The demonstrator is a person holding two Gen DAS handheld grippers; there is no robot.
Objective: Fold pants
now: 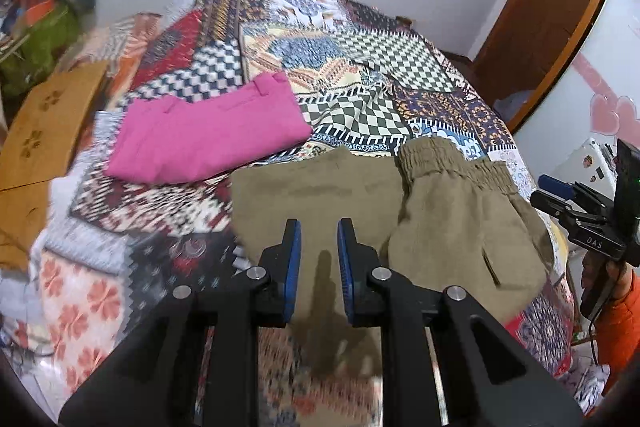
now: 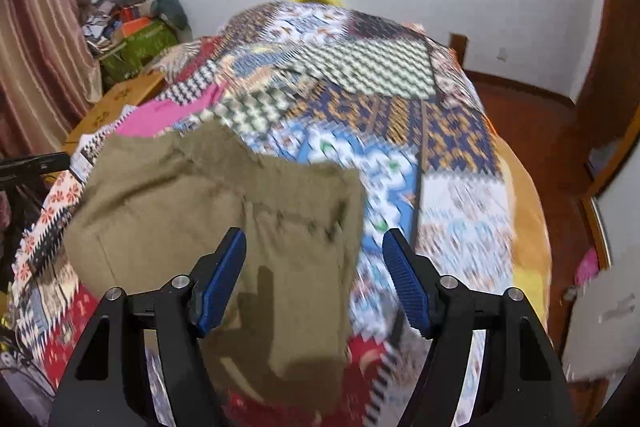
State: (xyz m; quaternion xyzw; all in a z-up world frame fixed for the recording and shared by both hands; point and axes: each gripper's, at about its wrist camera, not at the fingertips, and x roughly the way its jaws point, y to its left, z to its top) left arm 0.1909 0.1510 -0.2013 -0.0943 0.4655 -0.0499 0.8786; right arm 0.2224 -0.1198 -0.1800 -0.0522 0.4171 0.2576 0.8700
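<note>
Olive-brown pants (image 1: 404, 203) lie folded over on the patchwork bedspread (image 1: 352, 39), elastic waistband at the far right. My left gripper (image 1: 319, 227) hovers just above their near part with a narrow gap between the blue pads and nothing held. In the right wrist view the same pants (image 2: 192, 203) lie left of centre. My right gripper (image 2: 314, 239) is wide open above their right edge and empty. The right gripper's body also shows at the right edge of the left wrist view (image 1: 588, 219).
Folded pink pants (image 1: 204, 139) lie beyond the olive pair on the left. A wooden board (image 1: 48, 123) edges the bed on the left, with a pile of clutter (image 1: 48, 27) behind. A wooden door (image 1: 540, 11) and floor are on the right.
</note>
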